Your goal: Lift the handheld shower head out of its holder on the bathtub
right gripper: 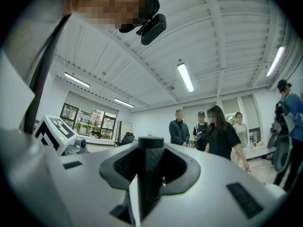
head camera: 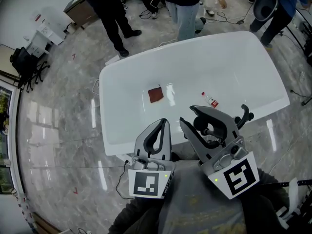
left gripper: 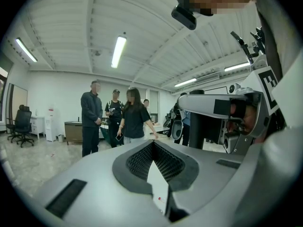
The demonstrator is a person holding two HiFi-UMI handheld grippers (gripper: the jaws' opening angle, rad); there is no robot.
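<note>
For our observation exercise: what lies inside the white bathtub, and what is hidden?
A reddish-brown cloth and a small red-labelled bottle lie on the bathtub floor. The left tongs and right tongs cover the near rim, so whatever is there cannot be seen.

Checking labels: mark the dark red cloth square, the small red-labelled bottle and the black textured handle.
dark red cloth square (head camera: 156, 94), head view, its middle.
small red-labelled bottle (head camera: 210, 100), head view, its body.
black textured handle (right gripper: 150, 170), right gripper view, mid-shaft between the jaws.
</note>
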